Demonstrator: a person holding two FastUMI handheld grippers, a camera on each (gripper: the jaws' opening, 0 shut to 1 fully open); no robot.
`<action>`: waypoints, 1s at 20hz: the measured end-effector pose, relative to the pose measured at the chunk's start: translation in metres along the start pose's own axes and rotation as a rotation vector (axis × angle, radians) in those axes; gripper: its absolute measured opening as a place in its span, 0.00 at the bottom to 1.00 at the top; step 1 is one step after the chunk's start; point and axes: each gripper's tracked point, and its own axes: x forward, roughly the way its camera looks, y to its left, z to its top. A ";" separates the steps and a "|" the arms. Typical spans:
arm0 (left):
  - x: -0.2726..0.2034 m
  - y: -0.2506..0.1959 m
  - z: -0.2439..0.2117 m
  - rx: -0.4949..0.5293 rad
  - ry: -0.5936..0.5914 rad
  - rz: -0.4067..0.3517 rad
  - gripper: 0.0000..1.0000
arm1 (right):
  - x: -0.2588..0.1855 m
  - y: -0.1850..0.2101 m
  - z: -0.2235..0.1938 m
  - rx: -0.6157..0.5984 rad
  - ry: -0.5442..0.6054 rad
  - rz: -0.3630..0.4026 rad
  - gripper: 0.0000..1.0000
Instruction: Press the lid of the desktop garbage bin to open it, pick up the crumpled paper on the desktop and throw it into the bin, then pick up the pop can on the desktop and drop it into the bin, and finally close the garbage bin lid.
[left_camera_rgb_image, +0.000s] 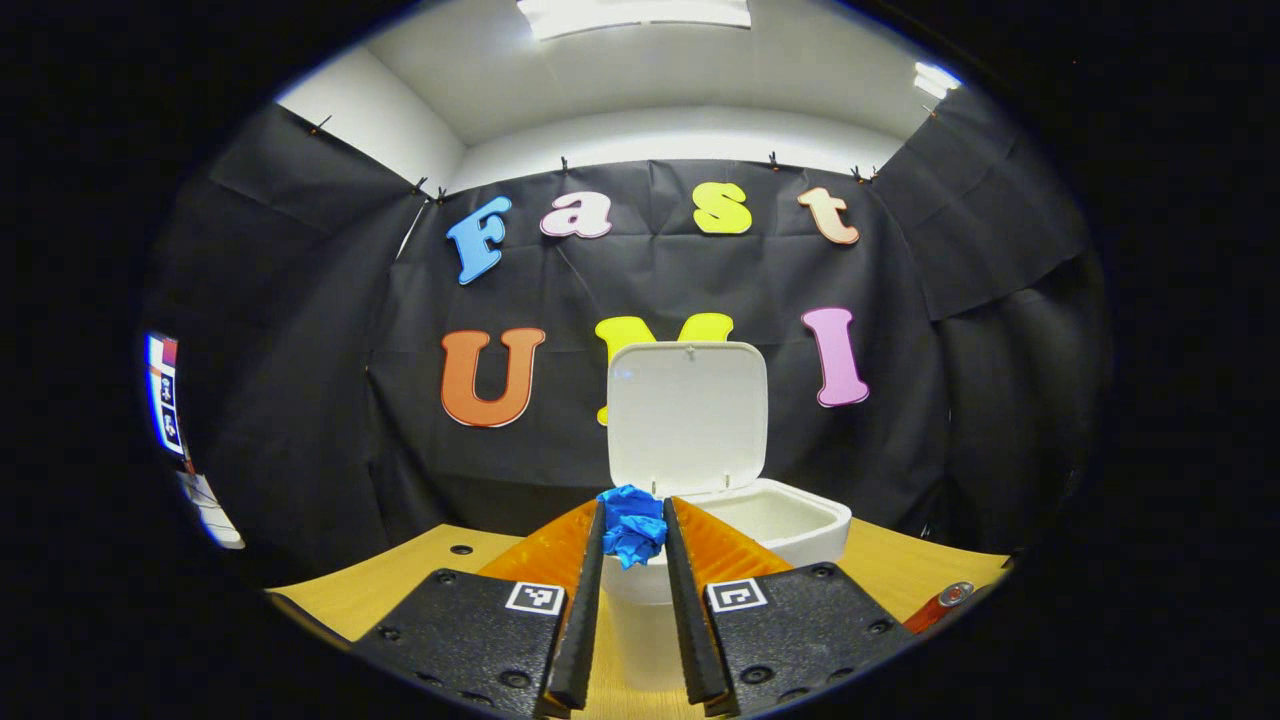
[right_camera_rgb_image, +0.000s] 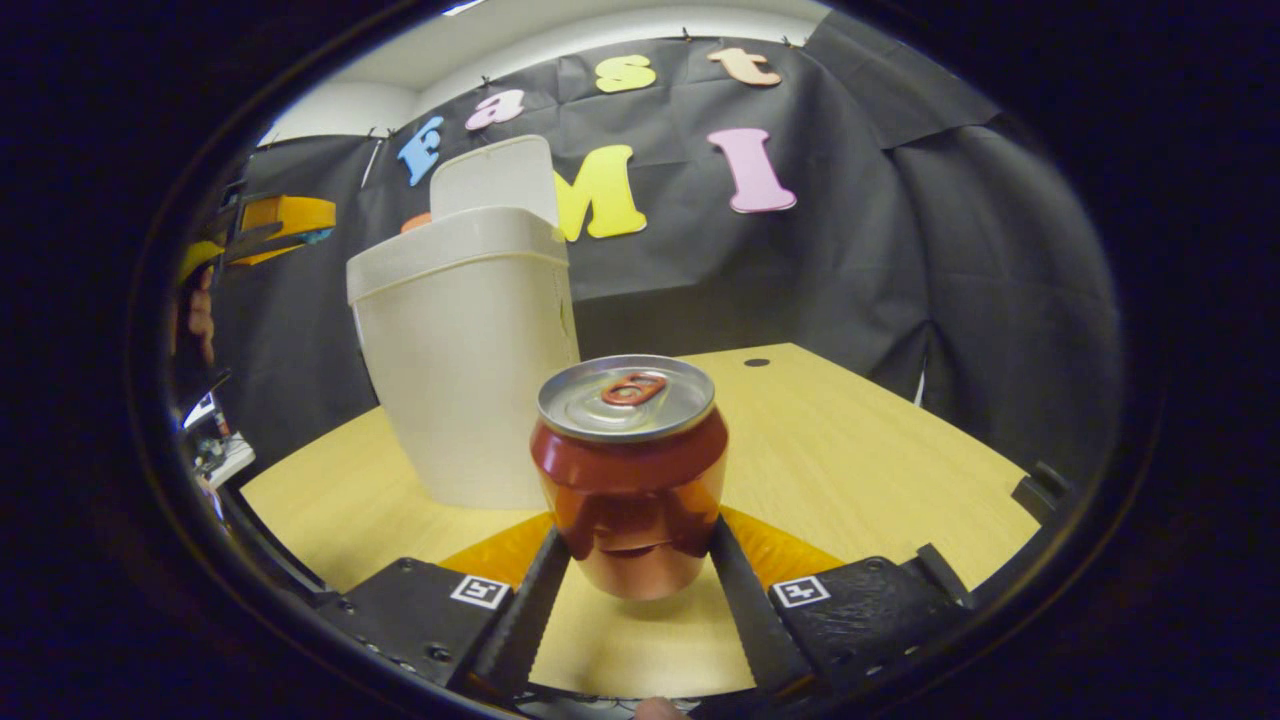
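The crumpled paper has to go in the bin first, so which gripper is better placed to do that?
The left. Its gripper already pinches the blue crumpled paper just before the bin, whose lid stands open. The right gripper is at the pop can.

No readable text, brand or number is being shown on the white garbage bin (left_camera_rgb_image: 770, 520) or the red pop can (right_camera_rgb_image: 630, 480). Square black-and-white coded markers (left_camera_rgb_image: 534, 597) are being carried on the gripper bodies, bearing patterns, not words.
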 end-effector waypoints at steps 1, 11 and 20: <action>0.005 -0.005 0.004 -0.005 -0.004 -0.011 0.38 | -0.001 -0.003 0.002 0.000 -0.004 -0.003 0.80; 0.062 -0.035 -0.005 0.004 0.047 -0.068 0.42 | -0.011 -0.037 0.020 0.013 -0.061 -0.062 0.80; 0.070 -0.036 -0.012 0.015 0.069 -0.067 0.96 | -0.016 -0.037 0.025 -0.004 -0.084 -0.075 0.80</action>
